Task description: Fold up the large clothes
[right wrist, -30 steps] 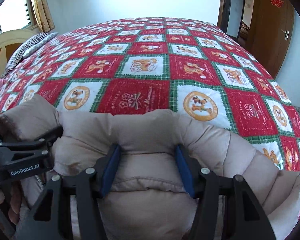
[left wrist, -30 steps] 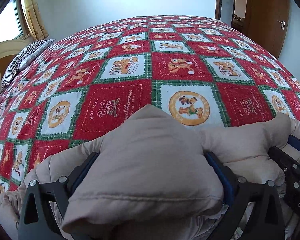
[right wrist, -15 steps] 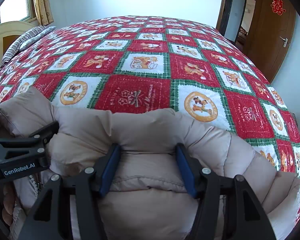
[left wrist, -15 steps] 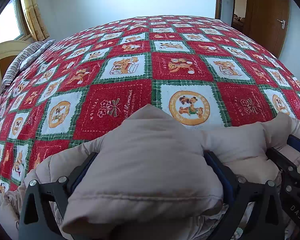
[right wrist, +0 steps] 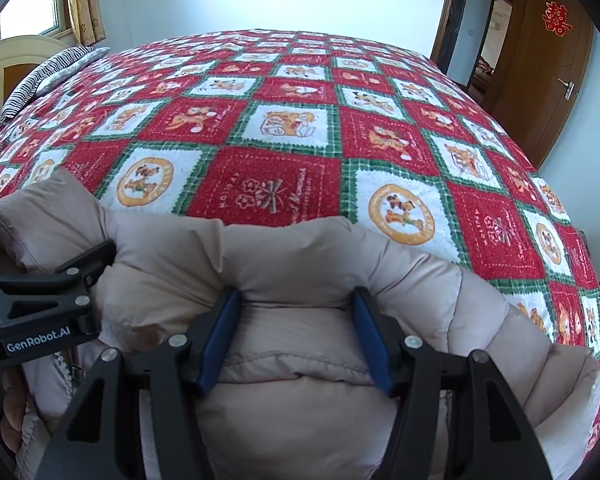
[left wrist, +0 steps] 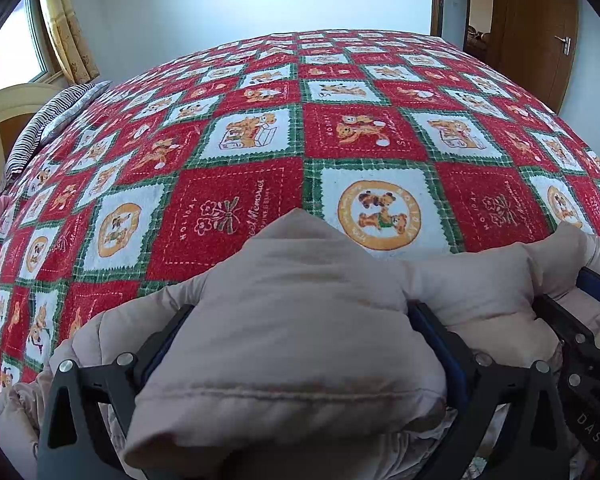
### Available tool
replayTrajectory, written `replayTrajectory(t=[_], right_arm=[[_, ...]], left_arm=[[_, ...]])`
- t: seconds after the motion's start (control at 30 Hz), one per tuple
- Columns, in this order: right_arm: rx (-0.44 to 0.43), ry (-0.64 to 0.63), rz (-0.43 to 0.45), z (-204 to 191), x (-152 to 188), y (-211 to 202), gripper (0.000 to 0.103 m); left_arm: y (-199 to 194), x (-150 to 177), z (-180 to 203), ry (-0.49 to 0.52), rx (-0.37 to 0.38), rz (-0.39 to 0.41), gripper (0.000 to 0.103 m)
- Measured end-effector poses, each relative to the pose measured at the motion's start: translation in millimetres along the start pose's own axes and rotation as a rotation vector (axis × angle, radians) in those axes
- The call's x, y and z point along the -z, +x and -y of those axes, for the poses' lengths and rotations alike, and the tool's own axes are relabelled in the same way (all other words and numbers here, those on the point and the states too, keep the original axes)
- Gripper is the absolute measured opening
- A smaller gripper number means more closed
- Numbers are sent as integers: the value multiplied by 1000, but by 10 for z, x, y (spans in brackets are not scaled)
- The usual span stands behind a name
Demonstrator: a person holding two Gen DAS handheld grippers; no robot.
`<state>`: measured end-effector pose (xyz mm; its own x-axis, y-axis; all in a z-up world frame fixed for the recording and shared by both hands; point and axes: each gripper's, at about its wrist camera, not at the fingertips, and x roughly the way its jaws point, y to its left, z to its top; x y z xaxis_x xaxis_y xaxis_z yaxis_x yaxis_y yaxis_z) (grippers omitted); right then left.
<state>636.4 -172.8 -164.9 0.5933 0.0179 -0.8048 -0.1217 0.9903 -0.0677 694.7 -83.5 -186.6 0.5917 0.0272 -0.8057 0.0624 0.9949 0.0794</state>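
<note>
Bright bedroom: on the bed (left wrist: 240, 184), both left tongs (left wrist: 300, 332) and right tongs (right wrist: 296, 332) clamp the coat (right wrist: 284, 256); advance them evenly, keeping its edge taut.

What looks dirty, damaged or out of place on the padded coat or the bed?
The beige padded coat shows brownish stains: one near the left tool, along the seam, and one left of the right tool at. The red patchwork blanket lies flat; nothing else stands out.
</note>
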Motion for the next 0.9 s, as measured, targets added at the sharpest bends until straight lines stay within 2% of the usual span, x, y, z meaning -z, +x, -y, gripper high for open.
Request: replayTrajectory(t=[0.47, 0.53, 0.57, 0.63, 0.7, 0.77, 0.9], right_arm=[[9, -37, -18, -25, -41, -3, 63], [-24, -57, -34, 53, -80, -106, 69], [-29, -46, -11, 121, -75, -243, 72], [-32, -24, 66, 247, -23, -523, 85], [-29, -2, 96, 400, 105, -775, 88], [-47, 23, 77, 529, 265, -912, 88], [-45, 82, 33, 840, 854, -1185, 88]], left_arm=[[-63, -62, -21, 11, -12, -20, 102], [-324, -102, -147, -26, -18, 1, 102], [-450, -124, -190, -35, -4, 23, 102], [-861, -74, -327, -17, 27, 98, 102], [-1153, 80, -421, 39, 2, 127, 102], [-1345, 267, -479, 79, -22, 141, 102], [-1674, 921, -713, 103, -16, 131, 102]])
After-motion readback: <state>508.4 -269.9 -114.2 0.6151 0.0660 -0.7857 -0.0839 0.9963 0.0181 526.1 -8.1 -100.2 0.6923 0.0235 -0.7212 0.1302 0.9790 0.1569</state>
